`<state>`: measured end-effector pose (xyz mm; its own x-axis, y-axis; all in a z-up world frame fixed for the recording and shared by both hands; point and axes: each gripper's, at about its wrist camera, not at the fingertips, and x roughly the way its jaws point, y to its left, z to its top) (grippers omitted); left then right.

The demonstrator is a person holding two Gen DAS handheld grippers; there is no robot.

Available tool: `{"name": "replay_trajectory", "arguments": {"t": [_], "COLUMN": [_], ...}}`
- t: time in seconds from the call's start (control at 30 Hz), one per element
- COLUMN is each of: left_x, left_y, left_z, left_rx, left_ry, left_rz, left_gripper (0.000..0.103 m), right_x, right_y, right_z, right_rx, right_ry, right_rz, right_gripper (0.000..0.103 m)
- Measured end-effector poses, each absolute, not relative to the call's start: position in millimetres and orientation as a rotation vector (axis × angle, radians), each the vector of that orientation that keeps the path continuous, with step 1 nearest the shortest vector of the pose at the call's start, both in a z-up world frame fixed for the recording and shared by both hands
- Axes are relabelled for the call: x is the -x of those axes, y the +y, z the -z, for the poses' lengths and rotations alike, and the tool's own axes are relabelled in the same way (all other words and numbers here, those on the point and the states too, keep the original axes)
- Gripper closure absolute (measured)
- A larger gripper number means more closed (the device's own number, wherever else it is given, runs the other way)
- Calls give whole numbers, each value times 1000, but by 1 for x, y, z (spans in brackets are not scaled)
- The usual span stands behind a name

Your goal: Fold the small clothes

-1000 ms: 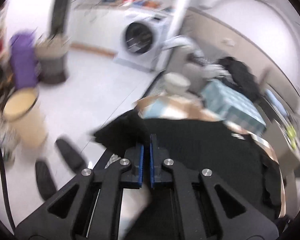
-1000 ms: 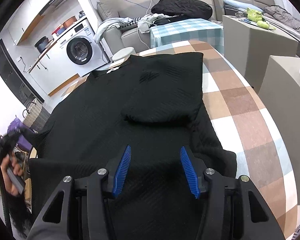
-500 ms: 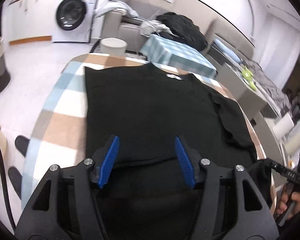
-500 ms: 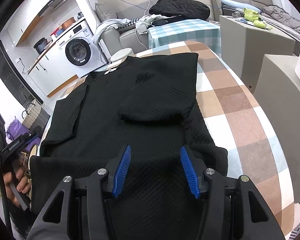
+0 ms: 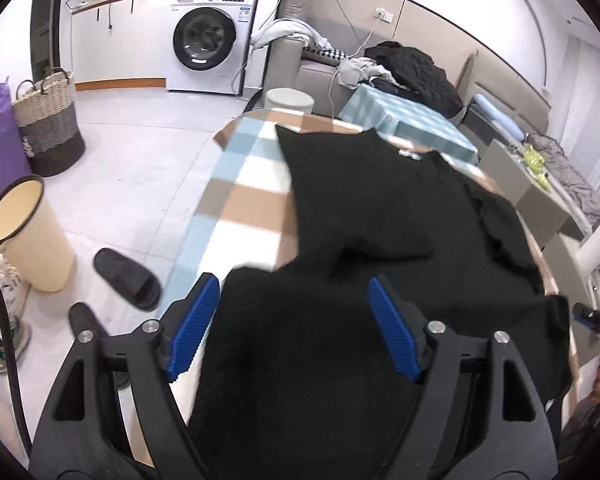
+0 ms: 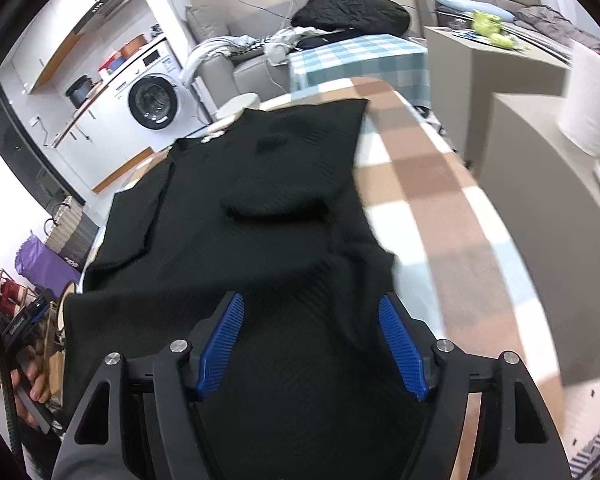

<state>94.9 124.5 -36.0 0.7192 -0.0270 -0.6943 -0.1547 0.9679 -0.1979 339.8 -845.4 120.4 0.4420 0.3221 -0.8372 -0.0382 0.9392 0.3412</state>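
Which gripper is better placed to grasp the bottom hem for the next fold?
Both equally. The left gripper and right gripper each hang open over the black shirt's near hem.

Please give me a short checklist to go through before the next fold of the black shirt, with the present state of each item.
1. Left tongs open: ok, nothing held.
2. Right tongs open: ok, nothing held.
3. Both sleeves folded onto the shirt: ok, left sleeve and right sleeve lie on the body.
4. Shirt flat on the table: not ok, the hem end near the tongs is rumpled.
5. Both tongs above the hem end: ok.
6. Hem edge between the fingers: cannot tell, the edge is hidden below both tongs.
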Motion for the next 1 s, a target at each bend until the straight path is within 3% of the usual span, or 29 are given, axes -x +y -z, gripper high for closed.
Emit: {"name": "replay_trajectory", "arguments": {"t": [0.37, 0.8, 0.83, 0.9, 1.0], "left_x": [-16, -3, -7, -8, -9], "left_y": [146, 120, 118, 117, 118], "left_z": [69, 54, 51, 50, 48], "left_rx": [302, 287, 287, 282, 281], "left_ry": [830, 823, 824, 823, 821], "left_rz": [-147, -42, -37, -29, -34], "left_gripper": [28, 28, 28, 28, 28], "right_x": [-248, -184, -181, -178, -171], "right_y": [-883, -779, -773, -772, -809], "right_z": [-111, -110, -108, -105, -118], "right_rx": [-338, -48, -12, 33, -70], "right_ry": [1165, 1222, 1224, 1223, 1201], "right_rz": [-128, -314, -306, -254, -145], "right_gripper": [31, 32, 36, 74, 75]}}
